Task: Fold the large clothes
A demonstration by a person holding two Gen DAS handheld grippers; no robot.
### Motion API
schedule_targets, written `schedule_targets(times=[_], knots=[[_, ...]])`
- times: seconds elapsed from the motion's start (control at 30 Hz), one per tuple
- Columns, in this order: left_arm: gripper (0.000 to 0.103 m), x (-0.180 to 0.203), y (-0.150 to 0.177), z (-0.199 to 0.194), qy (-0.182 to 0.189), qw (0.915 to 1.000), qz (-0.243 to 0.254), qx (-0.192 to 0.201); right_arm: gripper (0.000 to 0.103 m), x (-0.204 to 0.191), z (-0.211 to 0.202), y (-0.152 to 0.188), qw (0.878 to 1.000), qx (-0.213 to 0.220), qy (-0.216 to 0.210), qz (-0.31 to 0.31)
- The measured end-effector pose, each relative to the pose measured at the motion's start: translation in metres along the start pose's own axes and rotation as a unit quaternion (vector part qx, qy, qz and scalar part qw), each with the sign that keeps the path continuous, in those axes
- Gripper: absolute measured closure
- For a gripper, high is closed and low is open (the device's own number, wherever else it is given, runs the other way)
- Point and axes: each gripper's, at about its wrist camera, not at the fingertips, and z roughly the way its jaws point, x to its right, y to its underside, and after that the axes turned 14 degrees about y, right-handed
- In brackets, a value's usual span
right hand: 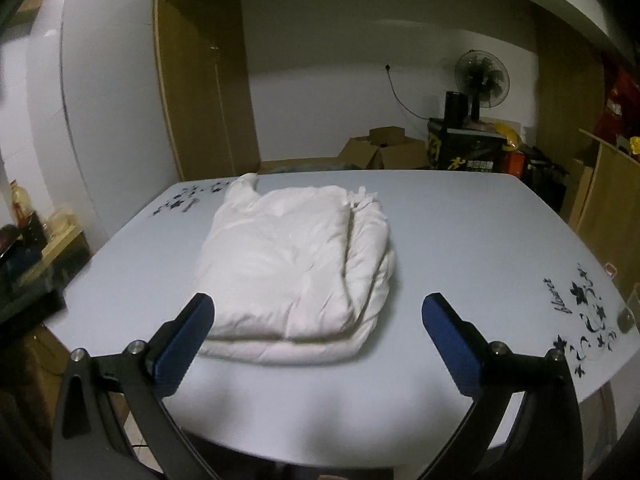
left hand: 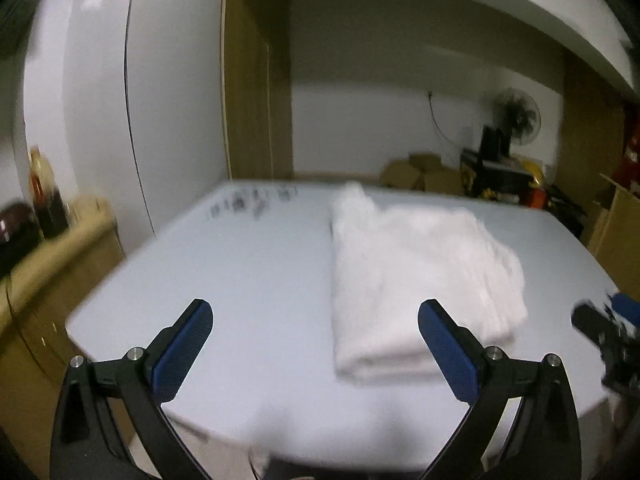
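Note:
A white garment (right hand: 296,264) lies folded into a thick rectangular bundle on the white table (right hand: 460,240); it also shows, blurred, in the left wrist view (left hand: 416,276). My left gripper (left hand: 316,320) is open and empty above the table's near edge, left of the bundle. My right gripper (right hand: 318,316) is open and empty, just in front of the bundle's near edge. The right gripper also shows at the right edge of the left wrist view (left hand: 608,328), blurred.
The table has black flower decals at the far left (right hand: 188,198) and the near right (right hand: 580,320). Cardboard boxes (right hand: 384,152), a fan (right hand: 482,76) and a black box stand behind the table. A low cabinet (left hand: 48,264) with bottles stands to the left.

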Motion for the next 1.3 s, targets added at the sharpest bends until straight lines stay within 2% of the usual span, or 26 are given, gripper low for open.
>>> schedule_targets(times=[0.07, 0.13, 0.3, 0.43, 0.6, 0.83, 1.3], knots=[[0.000, 0.004, 0.015, -0.005, -0.009, 0.9994, 0.022, -0.025, 0.000, -0.002, -0.004, 0.005, 1.000, -0.016, -0.010, -0.008], [0.000, 0.010, 0.025, -0.006, -0.023, 0.9984, 0.039, -0.034, 0.000, -0.007, -0.008, 0.010, 1.000, -0.019, -0.018, -0.016], [0.000, 0.009, 0.025, -0.015, 0.007, 0.9991, 0.039, -0.019, 0.000, -0.016, -0.015, 0.015, 0.999, -0.015, -0.012, -0.032], [0.000, 0.007, 0.014, -0.016, 0.026, 0.9991, 0.034, 0.000, 0.000, -0.017, -0.016, 0.018, 0.999, -0.019, -0.014, -0.029], [0.000, 0.006, 0.010, -0.014, 0.033, 0.9991, 0.023, -0.010, 0.000, -0.026, -0.020, 0.018, 0.999, -0.018, -0.011, -0.036], [0.000, 0.005, 0.010, -0.014, 0.009, 0.9997, 0.016, -0.015, 0.000, -0.032, -0.032, 0.019, 0.999, 0.009, 0.023, -0.049], [0.000, 0.007, 0.015, -0.011, 0.000, 0.9994, 0.022, -0.027, 0.000, -0.034, -0.033, 0.021, 0.998, -0.003, 0.020, -0.052]])
